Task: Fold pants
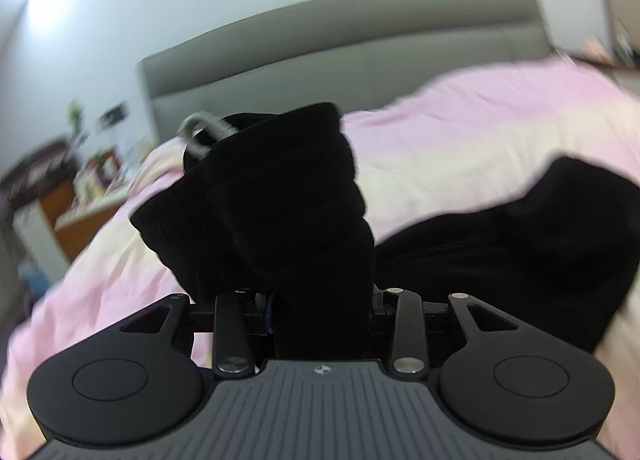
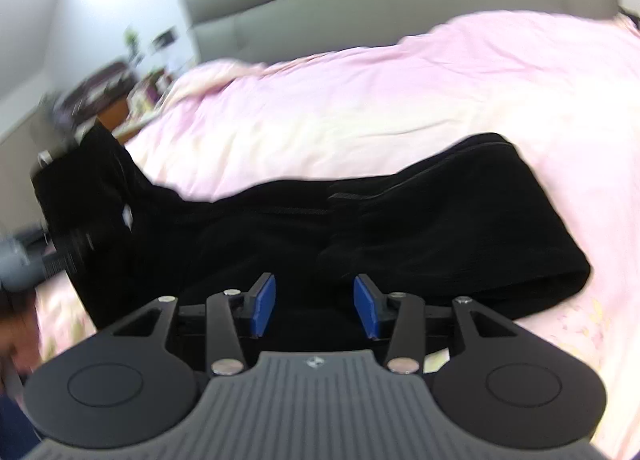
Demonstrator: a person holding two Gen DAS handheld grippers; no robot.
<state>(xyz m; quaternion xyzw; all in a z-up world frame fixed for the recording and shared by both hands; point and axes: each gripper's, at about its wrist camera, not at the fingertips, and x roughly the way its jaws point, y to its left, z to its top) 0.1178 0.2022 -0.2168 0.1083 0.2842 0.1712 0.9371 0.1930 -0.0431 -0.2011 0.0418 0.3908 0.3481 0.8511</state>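
pants [image 2: 400, 220] lie lengthwise left-right on bed [image 2: 360, 100] — left gripper [image 1: 320, 312] clamps raised end; right gripper [image 2: 315, 300] jaws apart.

We see our left gripper [image 1: 322, 308] and right gripper [image 2: 315, 306] built alike: matte black linkage arms with silver pivot screws, round black discs at either side, a ribbed grey housing bearing a small emblem. Blue pads [image 2: 264, 302] line the right jaws.

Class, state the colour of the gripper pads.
Blue pads; clearest in the right wrist view.
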